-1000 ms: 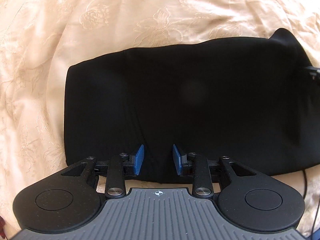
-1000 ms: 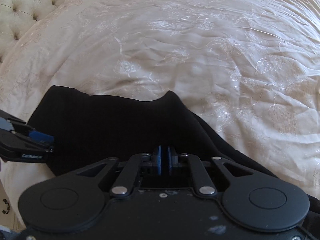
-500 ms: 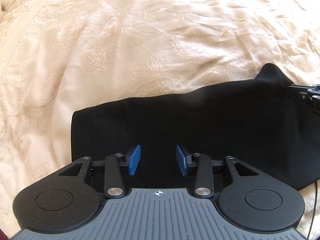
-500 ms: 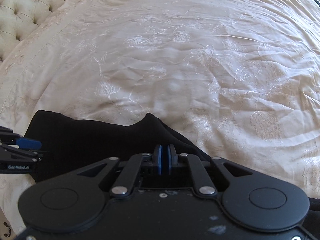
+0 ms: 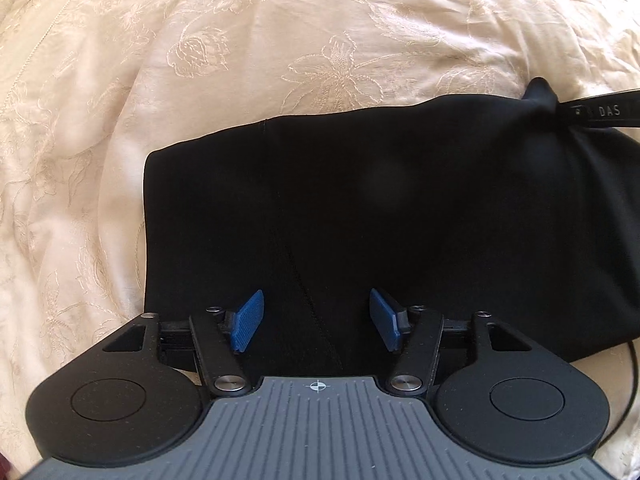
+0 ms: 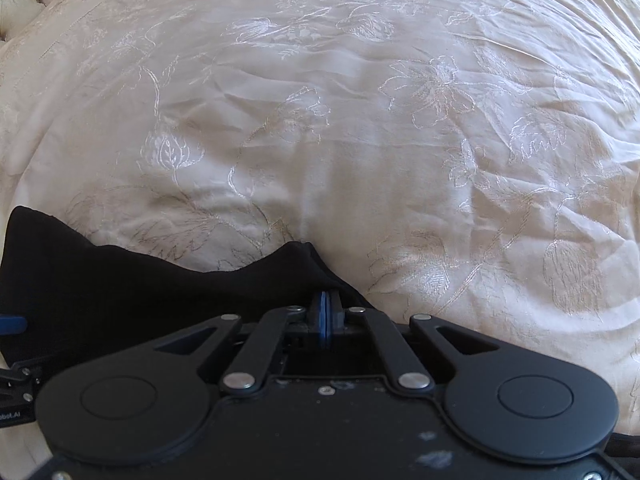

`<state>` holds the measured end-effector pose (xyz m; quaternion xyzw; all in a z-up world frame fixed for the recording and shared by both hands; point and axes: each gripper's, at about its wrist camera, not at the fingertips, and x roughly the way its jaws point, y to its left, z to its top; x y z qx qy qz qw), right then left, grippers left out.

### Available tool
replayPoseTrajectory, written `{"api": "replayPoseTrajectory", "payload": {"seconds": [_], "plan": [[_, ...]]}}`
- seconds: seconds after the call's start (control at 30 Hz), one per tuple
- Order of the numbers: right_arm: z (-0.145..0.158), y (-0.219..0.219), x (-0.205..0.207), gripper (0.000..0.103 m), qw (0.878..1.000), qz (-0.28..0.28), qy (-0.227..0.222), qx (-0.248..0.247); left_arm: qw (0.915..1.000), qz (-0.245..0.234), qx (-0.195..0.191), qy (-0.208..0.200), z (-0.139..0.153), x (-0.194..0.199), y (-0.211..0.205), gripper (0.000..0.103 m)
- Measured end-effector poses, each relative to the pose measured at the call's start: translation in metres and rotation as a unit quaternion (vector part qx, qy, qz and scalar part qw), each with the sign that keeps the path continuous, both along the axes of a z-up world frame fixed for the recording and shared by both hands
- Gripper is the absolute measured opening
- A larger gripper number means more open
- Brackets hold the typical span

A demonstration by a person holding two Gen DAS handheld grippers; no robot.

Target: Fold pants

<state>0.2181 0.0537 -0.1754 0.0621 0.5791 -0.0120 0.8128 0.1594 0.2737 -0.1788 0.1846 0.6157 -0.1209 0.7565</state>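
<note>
Two grippers were at work on the black pants (image 5: 400,216), which lay as a compact, already folded block across the middle of the left wrist view, on the cream embroidered bedspread (image 5: 280,40). We saw our left gripper (image 5: 316,320) with its blue pads spread wide apart and nothing between them, hovering over the near edge of the cloth at the lower centre of the frame. Our right gripper (image 6: 325,316) had its pads pressed together on a pinch of the pants (image 6: 160,292), and the fabric rose into a small peak just above it at the lower centre of its own view; the same peak showed at the upper right of the left wrist view, where that gripper came in from the edge. We judged the fold to be nearly finished, with one corner left to lay down. The main risk, as we saw it, was that single pinch: a pull toward the right would drag the top layer off the stack and skew the tidy left edge, since the left gripper pinned nothing. A thin dark cable (image 5: 633,380) at the lower right of the left wrist view could also snag the hem. The soft bedspread could bunch under any sliding.
</note>
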Motion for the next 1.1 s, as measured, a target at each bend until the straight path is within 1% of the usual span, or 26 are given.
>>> {"api": "replayPoseTrajectory", "payload": {"seconds": [0.1,0.13,0.2,0.3,0.37,0.43,0.5,0.57,0.63,0.7,0.73,0.77,0.83,0.9,1.0,1.03,1.07,1.1], "plan": [[0.010,-0.007,-0.007,0.001,0.999,-0.023,-0.016,0.018,1.0000,0.003,-0.004,-0.006,0.005,-0.001,-0.007,0.057],[0.016,-0.010,-0.013,0.004,0.999,-0.029,-0.027,0.024,0.9999,0.002,-0.010,-0.008,0.010,-0.003,-0.007,0.057],[0.033,-0.016,-0.031,0.008,0.997,-0.038,-0.052,0.030,0.9996,-0.006,-0.024,-0.015,0.018,0.002,-0.002,0.057],[0.055,-0.027,-0.068,0.014,0.995,-0.067,-0.070,0.040,0.9981,-0.035,-0.042,-0.027,0.031,-0.004,-0.017,0.057],[0.064,-0.035,-0.097,0.017,0.993,-0.090,-0.068,0.034,0.9963,-0.059,-0.054,-0.030,0.037,-0.010,-0.033,0.057],[0.066,-0.042,-0.120,0.018,0.992,-0.110,-0.062,0.018,0.9940,-0.084,-0.065,-0.029,0.038,-0.015,-0.053,0.057],[0.065,-0.049,-0.136,0.021,0.992,-0.110,-0.054,-0.006,0.9920,-0.102,-0.069,-0.028,0.038,-0.020,-0.070,0.057],[0.063,-0.059,-0.145,0.026,0.993,-0.100,-0.052,-0.028,0.9896,-0.120,-0.075,-0.028,0.041,-0.022,-0.088,0.057],[0.062,-0.067,-0.142,0.028,0.994,-0.088,-0.059,-0.039,0.9879,-0.132,-0.077,-0.026,0.043,-0.027,-0.100,0.057],[0.059,-0.074,-0.133,0.030,0.994,-0.064,-0.069,-0.048,0.9865,-0.141,-0.079,-0.026,0.045,-0.031,-0.106,0.057],[0.058,-0.075,-0.127,0.032,0.995,-0.046,-0.072,-0.051,0.9860,-0.145,-0.078,-0.025,0.048,-0.029,-0.110,0.057],[0.056,-0.076,-0.121,0.032,0.996,-0.026,-0.073,-0.049,0.9856,-0.149,-0.077,-0.025,0.045,-0.026,-0.104,0.057],[0.050,-0.076,-0.107,0.033,0.997,0.021,-0.068,-0.038,0.9858,-0.150,-0.072,-0.023,0.047,-0.027,-0.109,0.057],[0.042,-0.072,-0.095,0.033,0.996,0.067,-0.056,-0.030,0.9866,-0.146,-0.070,-0.020,0.040,-0.022,-0.108,0.057],[0.028,-0.061,-0.083,0.034,0.991,0.123,-0.026,-0.035,0.9886,-0.134,-0.067,-0.014,0.040,-0.020,-0.105,0.057],[0.024,-0.059,-0.080,0.025,0.990,0.135,-0.017,-0.038,0.9894,-0.129,-0.066,-0.013,0.039,-0.018,-0.104,0.057],[0.023,-0.058,-0.078,0.005,0.989,0.140,-0.012,-0.046,0.9899,-0.125,-0.067,-0.012,0.041,-0.017,-0.102,0.057],[0.023,-0.058,-0.075,0.002,0.989,0.139,-0.015,-0.050,0.9902,-0.121,-0.068,-0.012,0.041,-0.015,-0.101,0.057]]}}
